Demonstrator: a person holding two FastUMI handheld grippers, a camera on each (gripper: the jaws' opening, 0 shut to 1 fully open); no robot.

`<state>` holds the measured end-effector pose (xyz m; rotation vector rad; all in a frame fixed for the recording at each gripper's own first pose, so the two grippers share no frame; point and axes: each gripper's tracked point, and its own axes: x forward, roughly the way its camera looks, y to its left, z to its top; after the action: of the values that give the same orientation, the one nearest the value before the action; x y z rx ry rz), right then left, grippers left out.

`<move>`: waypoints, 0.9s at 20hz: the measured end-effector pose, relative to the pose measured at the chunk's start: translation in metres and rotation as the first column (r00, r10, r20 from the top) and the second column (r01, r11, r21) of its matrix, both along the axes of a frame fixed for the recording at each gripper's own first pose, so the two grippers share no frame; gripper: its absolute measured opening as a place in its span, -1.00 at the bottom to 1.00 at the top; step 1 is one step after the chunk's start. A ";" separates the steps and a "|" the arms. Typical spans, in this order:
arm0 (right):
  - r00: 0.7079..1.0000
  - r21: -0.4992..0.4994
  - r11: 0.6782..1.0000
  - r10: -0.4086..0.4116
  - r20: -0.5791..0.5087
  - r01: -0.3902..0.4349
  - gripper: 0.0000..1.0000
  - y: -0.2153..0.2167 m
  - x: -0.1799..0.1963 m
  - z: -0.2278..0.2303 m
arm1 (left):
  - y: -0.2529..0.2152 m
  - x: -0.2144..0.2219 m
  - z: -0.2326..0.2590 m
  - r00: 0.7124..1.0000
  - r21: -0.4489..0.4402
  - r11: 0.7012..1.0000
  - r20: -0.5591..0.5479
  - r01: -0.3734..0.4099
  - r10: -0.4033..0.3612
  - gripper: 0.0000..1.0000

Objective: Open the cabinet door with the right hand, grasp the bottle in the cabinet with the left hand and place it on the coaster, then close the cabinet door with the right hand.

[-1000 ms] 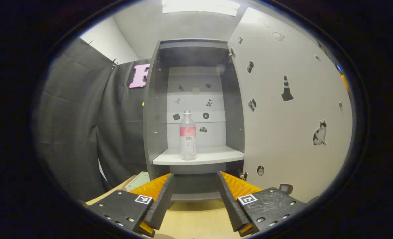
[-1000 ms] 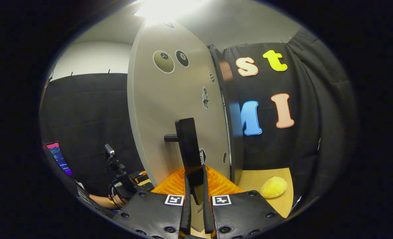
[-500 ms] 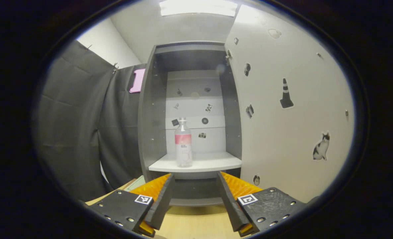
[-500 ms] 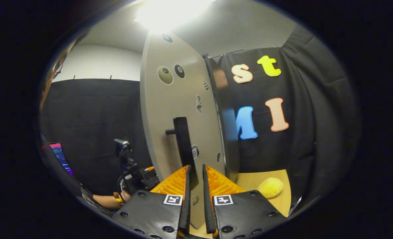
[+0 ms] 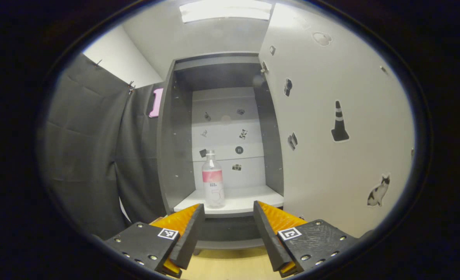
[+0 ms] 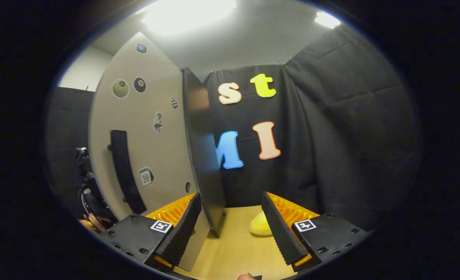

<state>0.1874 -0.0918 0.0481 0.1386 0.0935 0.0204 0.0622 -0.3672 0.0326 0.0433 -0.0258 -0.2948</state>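
The cabinet (image 5: 175,132) stands open, and its door (image 5: 331,128) is swung out to the right in the left gripper view. A clear bottle (image 5: 212,179) with a pink label stands upright on the white shelf (image 5: 249,198) inside. My left gripper (image 5: 226,214) is open, in front of the shelf and well short of the bottle. In the right gripper view the door (image 6: 144,140) with its dark bar handle (image 6: 125,171) lies to the left. My right gripper (image 6: 230,208) is open and away from the handle, with nothing between its fingers.
A yellow round object (image 6: 261,225) lies on the wooden tabletop (image 6: 237,249) by the black cloth wall. A second shelf sits lower in the cabinet (image 5: 230,244). Equipment and a person's hand (image 6: 91,221) show at the far left beyond the door.
My right gripper has let go of the door handle, opened, and drawn away to the right. My left gripper has tilted slightly upward toward the open cabinet.
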 end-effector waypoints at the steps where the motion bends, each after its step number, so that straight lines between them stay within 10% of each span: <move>1: 0.999 -0.028 0.999 -0.047 -0.013 0.047 0.96 -0.009 0.006 -0.009 | 0.001 0.009 0.004 1.000 0.001 1.000 0.006 0.001 -0.001 0.51; 18: 0.968 -0.119 0.966 -0.238 -0.074 0.228 0.96 0.010 0.040 -0.042 | 0.009 0.157 0.007 0.993 -0.057 0.992 -0.030 0.114 -0.116 0.59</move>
<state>0.2269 -0.0814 0.0062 0.0397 0.1649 -0.2264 0.2188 -0.3579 0.0392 -0.0178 -0.0028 -0.4099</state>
